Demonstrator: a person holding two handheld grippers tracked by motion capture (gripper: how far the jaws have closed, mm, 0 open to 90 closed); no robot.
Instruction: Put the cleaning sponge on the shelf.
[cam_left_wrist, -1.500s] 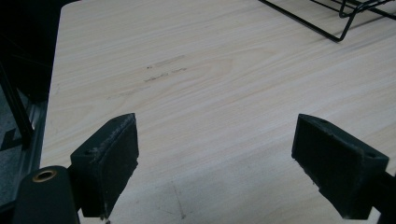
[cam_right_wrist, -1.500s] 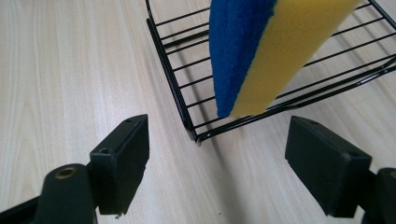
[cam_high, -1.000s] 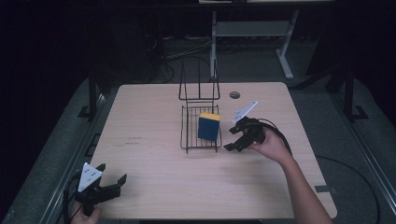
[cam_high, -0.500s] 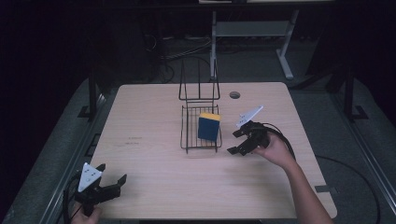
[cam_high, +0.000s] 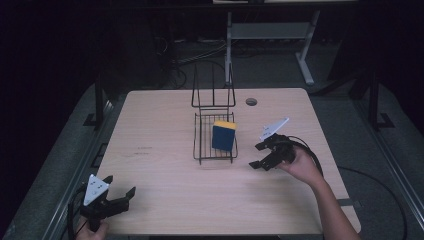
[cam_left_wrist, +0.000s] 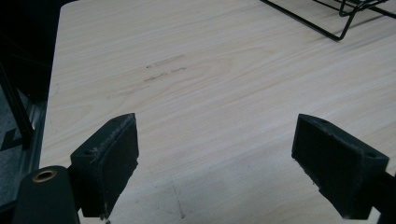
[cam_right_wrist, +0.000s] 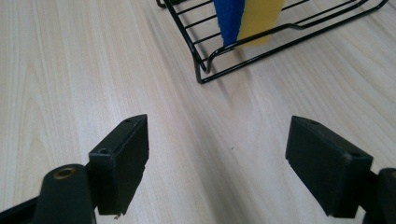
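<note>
The right gripper (cam_high: 264, 155), jaws spread and empty, has been drawn back right of the wire rack (cam_high: 215, 136), the blue-and-yellow sponge (cam_high: 223, 135) apparently placed, while the left gripper (cam_high: 116, 196) is held released at the near-left edge.

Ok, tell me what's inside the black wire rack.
The wire rack holds one blue and yellow sponge, standing on edge on the rack's low flat part. The sponge hides the wires directly behind it; the rest of the rack looks bare.

Dark lab: lone worktable (cam_high: 165, 130), floor cables (cam_high: 200, 52)
</note>
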